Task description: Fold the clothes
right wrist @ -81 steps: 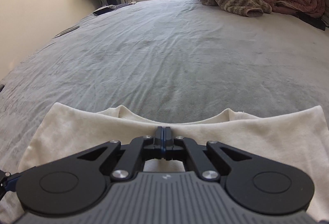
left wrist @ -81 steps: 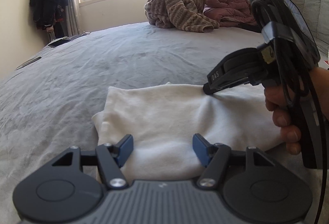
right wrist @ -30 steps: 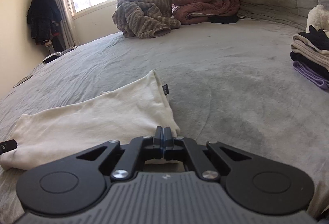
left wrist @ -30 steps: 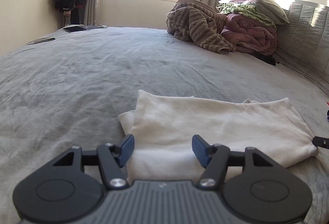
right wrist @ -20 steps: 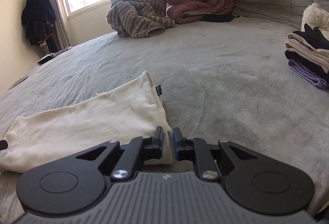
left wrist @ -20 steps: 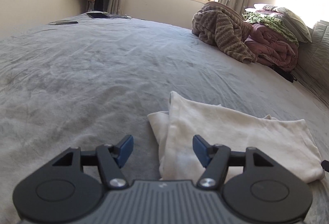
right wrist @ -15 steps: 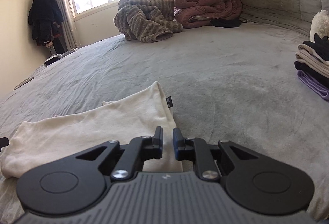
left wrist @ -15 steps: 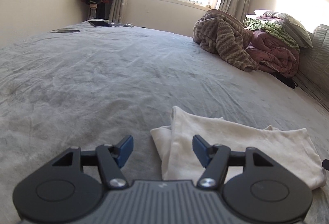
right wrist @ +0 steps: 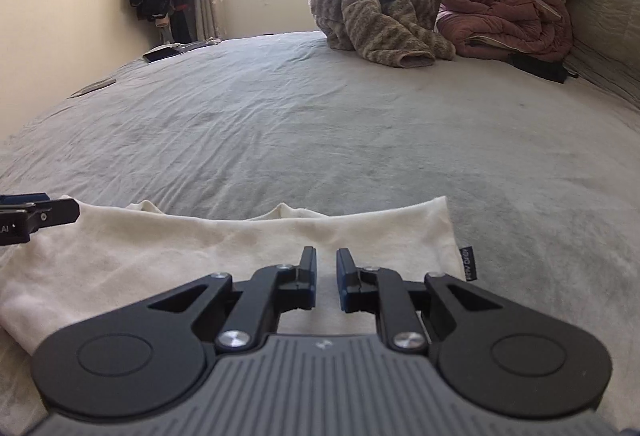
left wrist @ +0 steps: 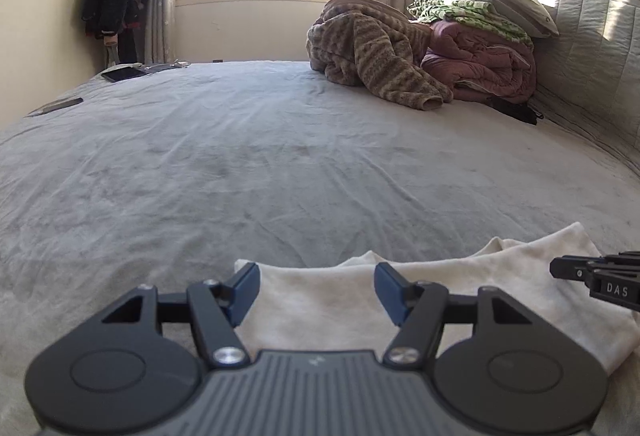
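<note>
At lower centre of both views, the cream shirt [right wrist: 168, 260] lies folded flat on the bed [left wrist: 280, 156], my right fingers [right wrist: 325, 268] just unpinched to a narrow gap, left fingers [left wrist: 316, 286] spread, nothing held, so this fold's done.

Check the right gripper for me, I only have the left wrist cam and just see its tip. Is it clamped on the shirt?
Observer: No. The right gripper has its jaws slightly apart with nothing pinched between them. The cream garment lies flat beneath.
Operator: Any label I can use to tell which end is which?
Observer: Yes. A small dark tag sticks out of the garment's right edge, just right of the right gripper's fingers.
</note>
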Action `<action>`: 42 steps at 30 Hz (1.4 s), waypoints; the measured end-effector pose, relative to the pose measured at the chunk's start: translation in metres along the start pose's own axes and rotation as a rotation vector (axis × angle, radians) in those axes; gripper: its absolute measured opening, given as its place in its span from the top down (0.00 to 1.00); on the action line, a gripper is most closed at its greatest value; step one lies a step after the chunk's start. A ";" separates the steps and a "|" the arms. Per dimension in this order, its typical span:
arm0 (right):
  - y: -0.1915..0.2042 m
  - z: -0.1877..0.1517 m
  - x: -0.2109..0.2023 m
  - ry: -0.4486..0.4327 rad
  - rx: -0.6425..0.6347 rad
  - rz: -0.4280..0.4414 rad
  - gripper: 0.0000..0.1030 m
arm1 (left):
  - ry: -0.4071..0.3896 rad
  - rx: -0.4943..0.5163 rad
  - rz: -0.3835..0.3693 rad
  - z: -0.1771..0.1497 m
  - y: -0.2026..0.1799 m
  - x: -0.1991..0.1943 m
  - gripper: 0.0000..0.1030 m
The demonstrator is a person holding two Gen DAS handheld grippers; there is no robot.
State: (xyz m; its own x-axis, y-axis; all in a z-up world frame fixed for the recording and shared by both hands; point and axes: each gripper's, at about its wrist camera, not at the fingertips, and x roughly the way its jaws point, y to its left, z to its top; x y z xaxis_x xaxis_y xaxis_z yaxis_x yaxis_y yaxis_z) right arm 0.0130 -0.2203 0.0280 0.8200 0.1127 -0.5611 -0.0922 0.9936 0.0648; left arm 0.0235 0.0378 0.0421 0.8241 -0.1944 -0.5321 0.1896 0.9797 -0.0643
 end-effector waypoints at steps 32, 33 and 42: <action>-0.030 -0.003 0.023 -0.006 0.053 -0.044 0.95 | 0.084 -0.070 0.103 -0.002 0.020 0.037 0.59; -0.033 -0.003 0.023 -0.010 0.060 -0.045 0.95 | 0.084 -0.076 0.103 -0.002 0.022 0.037 0.61; -0.064 -0.008 0.022 -0.023 0.155 -0.095 0.81 | 0.099 -0.106 0.158 -0.003 0.033 0.038 0.47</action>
State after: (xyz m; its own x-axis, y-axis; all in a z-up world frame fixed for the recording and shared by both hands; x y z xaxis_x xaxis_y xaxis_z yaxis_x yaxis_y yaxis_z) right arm 0.0328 -0.2813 0.0048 0.8337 0.0162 -0.5520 0.0733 0.9875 0.1397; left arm 0.0594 0.0631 0.0171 0.7814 -0.0374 -0.6229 0.0008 0.9983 -0.0589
